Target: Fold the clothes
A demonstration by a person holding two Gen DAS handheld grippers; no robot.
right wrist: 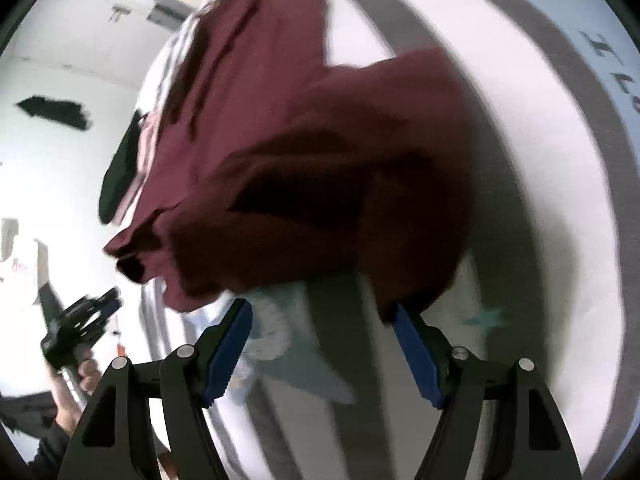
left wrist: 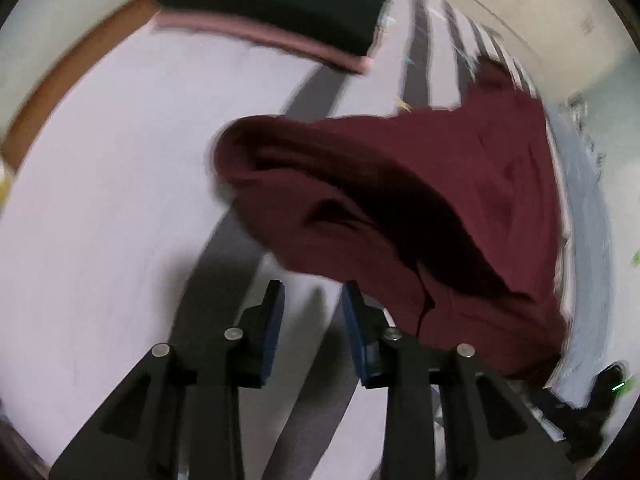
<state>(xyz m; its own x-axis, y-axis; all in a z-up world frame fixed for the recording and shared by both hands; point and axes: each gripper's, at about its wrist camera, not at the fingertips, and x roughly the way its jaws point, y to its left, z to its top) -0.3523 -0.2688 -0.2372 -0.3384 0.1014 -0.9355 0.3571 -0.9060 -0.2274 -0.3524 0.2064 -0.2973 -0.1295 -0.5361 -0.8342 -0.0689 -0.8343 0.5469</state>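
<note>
A crumpled maroon garment point(left wrist: 400, 200) lies bunched on the white sheet with grey stripes point(left wrist: 100, 200). My left gripper point(left wrist: 314, 292) is open and empty, just short of the garment's near edge, which lies ahead and to the right. In the right wrist view the same garment point(right wrist: 304, 152) fills the middle. My right gripper point(right wrist: 322, 312) is wide open and empty, and its right fingertip point(right wrist: 400, 312) sits at the cloth's lower edge. The left gripper point(right wrist: 80, 328), held in a hand, shows at the lower left of that view. Both views are blurred by motion.
A stack of folded clothes, black point(left wrist: 272, 4) on top of pink point(left wrist: 280, 38), lies at the far side of the bed by a wooden edge point(left wrist: 72, 80). A pale blue cloth point(right wrist: 288, 344) lies under the maroon garment. A white wall lies beyond the bed's left side point(right wrist: 60, 60).
</note>
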